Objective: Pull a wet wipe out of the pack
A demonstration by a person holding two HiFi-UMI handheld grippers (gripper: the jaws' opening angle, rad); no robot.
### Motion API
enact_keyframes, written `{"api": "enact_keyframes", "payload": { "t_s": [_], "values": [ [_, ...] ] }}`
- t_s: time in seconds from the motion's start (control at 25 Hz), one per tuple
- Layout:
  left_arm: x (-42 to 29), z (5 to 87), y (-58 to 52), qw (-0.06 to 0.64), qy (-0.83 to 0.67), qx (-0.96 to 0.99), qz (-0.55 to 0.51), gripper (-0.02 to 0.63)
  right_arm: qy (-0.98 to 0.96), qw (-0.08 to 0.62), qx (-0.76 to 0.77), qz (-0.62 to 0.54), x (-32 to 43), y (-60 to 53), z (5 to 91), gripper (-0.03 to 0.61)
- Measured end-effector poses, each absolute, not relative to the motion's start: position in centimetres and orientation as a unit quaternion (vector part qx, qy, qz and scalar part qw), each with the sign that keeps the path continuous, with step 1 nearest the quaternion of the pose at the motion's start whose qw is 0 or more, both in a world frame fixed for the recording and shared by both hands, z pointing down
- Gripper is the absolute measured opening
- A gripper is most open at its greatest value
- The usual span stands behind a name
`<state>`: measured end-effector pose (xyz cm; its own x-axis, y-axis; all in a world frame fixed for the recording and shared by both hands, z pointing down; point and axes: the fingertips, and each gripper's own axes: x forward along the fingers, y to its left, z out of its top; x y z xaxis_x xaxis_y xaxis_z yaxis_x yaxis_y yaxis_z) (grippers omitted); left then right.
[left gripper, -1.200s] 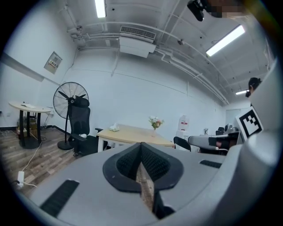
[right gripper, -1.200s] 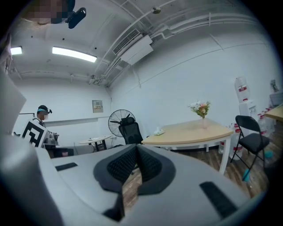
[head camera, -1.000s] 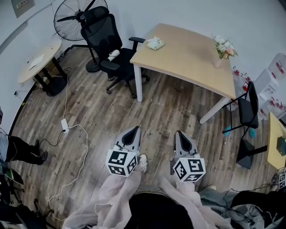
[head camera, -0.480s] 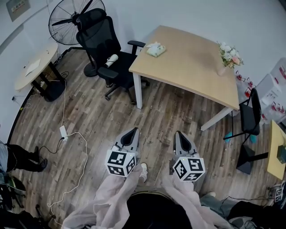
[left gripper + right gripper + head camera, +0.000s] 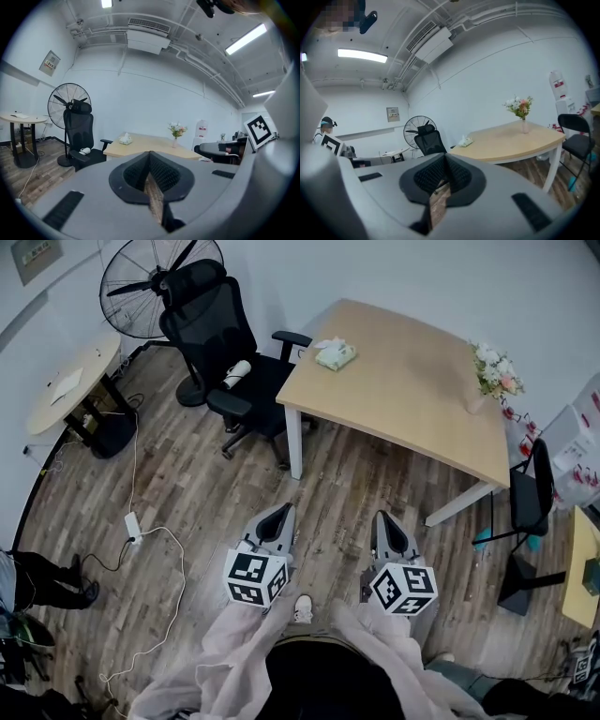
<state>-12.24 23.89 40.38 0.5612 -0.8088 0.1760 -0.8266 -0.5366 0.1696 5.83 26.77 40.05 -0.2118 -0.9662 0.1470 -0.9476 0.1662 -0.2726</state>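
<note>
**Both grippers empty and well short of the pack; approach not yet made**

Far left, a pedestal fan (image 5: 150,282) and a black office chair (image 5: 220,343) stand on the wood floor. The chair is drawn up at the near-left corner of the pale wooden surface (image 5: 403,404).

The left gripper (image 5: 279,515) is held low in front of the person, over bare floor. Its own view shows the jaws closed tip to tip with nothing between them. The carry looks like a resting posture for walking up, not a reach.

The wet wipe pack (image 5: 335,355) lies on the surface near its far-left corner, beside the chair's armrest. A white tuft shows at its top, seemingly a wipe already standing out of the opening. It is well apart from both grippers.

The right gripper (image 5: 383,521) is held level with the left and points the same way, jaws likewise pressed together and empty. A vase of flowers (image 5: 495,376) stands toward the right end of the surface, clear of the pack.

Limits: the pack is too small to make out its lid or flap. The person's hands are hidden behind the marker cubes and sleeves. A second chair at far right is partly cut off by the surface's edge.
</note>
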Motion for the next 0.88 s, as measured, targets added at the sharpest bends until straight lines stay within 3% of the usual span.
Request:
{"api": "enact_keyframes", "payload": {
  "t_s": [0.88],
  "values": [
    [-14.0,42.8,22.5,0.14,-0.469,0.87,0.049,0.011,0.773,0.008,-0.612,-0.165,3.0,24.4,41.8,0.011]
  ]
}}
